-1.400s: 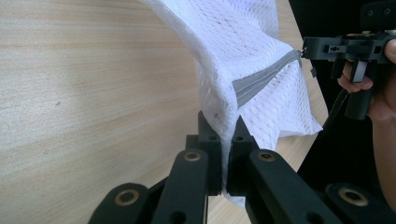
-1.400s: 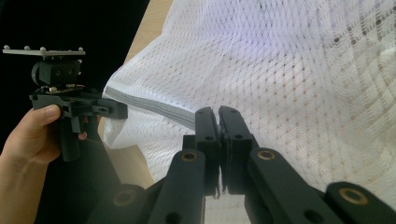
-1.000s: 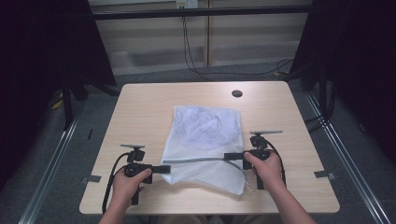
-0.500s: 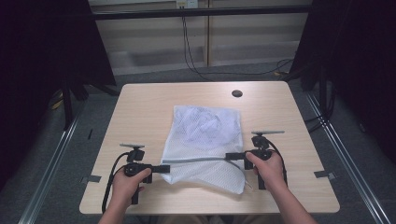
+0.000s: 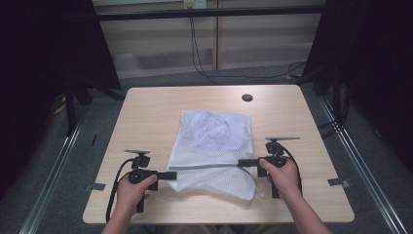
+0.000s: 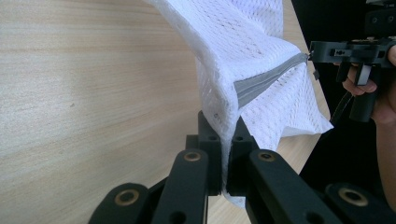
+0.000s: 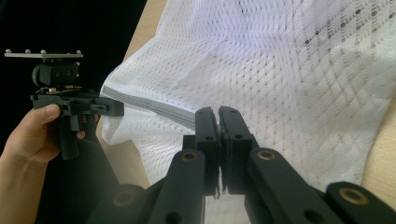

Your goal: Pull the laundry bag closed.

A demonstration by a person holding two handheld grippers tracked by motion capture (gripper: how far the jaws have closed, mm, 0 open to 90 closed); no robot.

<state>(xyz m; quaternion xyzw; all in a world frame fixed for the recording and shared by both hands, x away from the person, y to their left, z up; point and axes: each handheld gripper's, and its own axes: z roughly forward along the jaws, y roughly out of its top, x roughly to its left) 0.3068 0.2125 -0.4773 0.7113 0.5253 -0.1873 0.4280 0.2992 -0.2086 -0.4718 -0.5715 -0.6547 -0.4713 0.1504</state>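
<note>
Nothing moved: grippers pinch mesh bag (zipper-edged, seemingly).

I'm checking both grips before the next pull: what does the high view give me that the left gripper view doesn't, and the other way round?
High view alone: the whole table, the dark round spot near its far edge, and how the white mesh bag lies flat beyond the lifted grey zipper band.

Left gripper view alone: the left gripper up close, jaws shut on the bag's edge, mesh pinched between the pads.

Both: the bag, the zipper band stretched between the two grippers, and the right gripper shut on the band's other end.
</note>
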